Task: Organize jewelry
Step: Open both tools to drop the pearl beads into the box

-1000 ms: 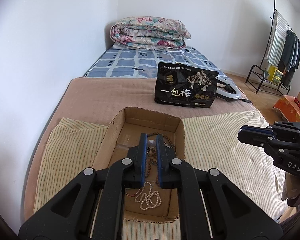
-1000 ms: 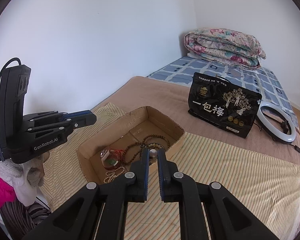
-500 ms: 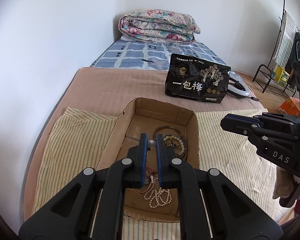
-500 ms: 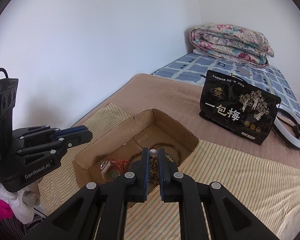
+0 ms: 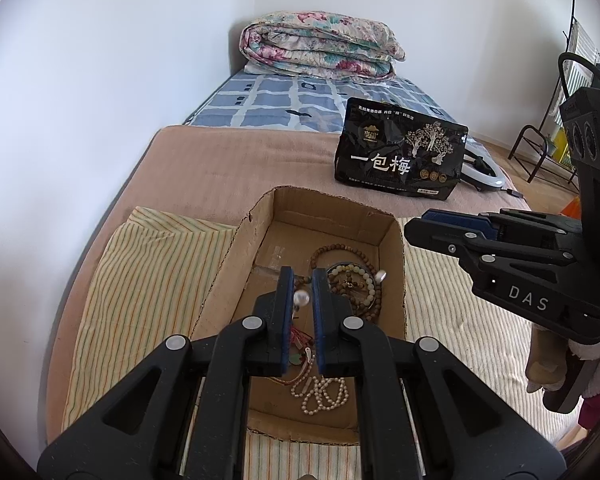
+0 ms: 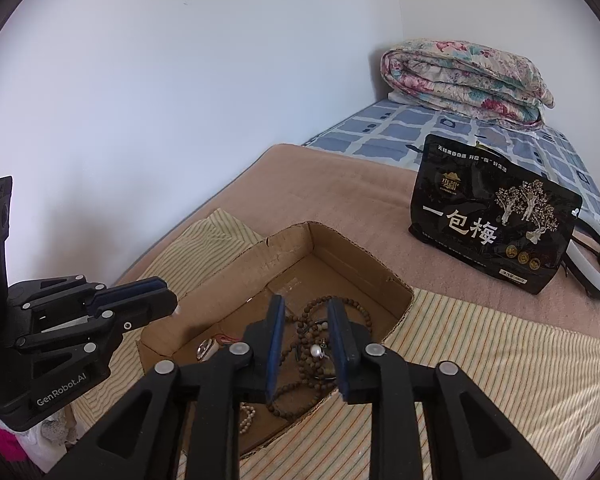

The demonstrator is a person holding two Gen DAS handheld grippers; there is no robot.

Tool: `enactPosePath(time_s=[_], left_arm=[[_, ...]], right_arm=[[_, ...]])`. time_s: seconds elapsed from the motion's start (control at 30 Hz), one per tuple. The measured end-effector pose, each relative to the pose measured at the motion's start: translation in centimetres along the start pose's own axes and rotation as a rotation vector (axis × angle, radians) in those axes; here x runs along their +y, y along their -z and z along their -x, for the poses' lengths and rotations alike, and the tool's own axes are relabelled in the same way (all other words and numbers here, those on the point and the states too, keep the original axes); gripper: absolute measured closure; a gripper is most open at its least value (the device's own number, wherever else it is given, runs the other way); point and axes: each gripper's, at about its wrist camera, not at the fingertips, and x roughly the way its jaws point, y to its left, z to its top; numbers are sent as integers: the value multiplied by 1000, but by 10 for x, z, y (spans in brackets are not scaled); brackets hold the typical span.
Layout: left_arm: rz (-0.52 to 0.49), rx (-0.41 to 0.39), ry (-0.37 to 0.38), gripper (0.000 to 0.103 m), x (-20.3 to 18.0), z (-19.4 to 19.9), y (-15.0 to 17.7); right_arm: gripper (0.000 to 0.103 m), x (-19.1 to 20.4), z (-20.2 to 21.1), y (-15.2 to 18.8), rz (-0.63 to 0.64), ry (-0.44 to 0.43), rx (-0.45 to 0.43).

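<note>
Left gripper (image 5: 301,286): jaws narrowed on a pearl earring (image 5: 301,298), held above the cardboard box (image 5: 228,268). Below it, a pearl strand (image 5: 320,394); ahead and right, wooden bead bracelets (image 5: 352,280), all heaped unsorted, so sorting is judged barely begun. Right gripper (image 6: 305,322): jaws parted, nothing held, a second pearl (image 6: 315,351) lying below. Beyond, black pouch (image 6: 492,216) marked "一包梅". Housings are marked "GenRobot.AI", "DAS".

brown cardboard box (image 5: 392,240), yellow striped cloth (image 5: 156,264), black snack bag (image 5: 400,156) with white lettering, floral quilt (image 5: 320,46).
</note>
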Motion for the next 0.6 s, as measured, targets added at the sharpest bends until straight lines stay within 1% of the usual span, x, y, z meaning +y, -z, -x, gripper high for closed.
enactPosePath(time_s=[0.13,0.2,0.23,0.27,0.3,0.37,0.43,0.47,0.5,0.57,0.6], left_arm=[[-2,6,-9,95,0,-2,1],[2,9,-7,80,1,-3,1],[6,6,-7,65,1,-3,1],[9,0,-8,59,2,-2,1],[10,-6,-10,59,2,-1,1],[7,-10,-16,59,2,1,0],[5,-13,-20,59,1,1,1],[4,-12,-21,58,1,1,1],[3,-10,-22,56,1,1,1],[-1,-15,-23,47,0,2,2],[-4,-20,-27,46,0,3,2]], right_arm=[[72,-1,1,-2,-5,7,-5],[71,-1,2,-2,-6,11,-7],[68,-2,3,-3,-8,16,-8],[59,-3,4,-3,-11,21,-12],[49,-4,5,-3,-14,27,-19],[40,-5,8,-3,-23,39,-34],[37,-6,10,-4,-31,48,-41],[32,-7,11,-5,-34,51,-45],[29,-7,12,-5,-36,54,-50],[25,-8,14,-6,-36,61,-55],[22,-8,15,-6,-37,66,-59]])
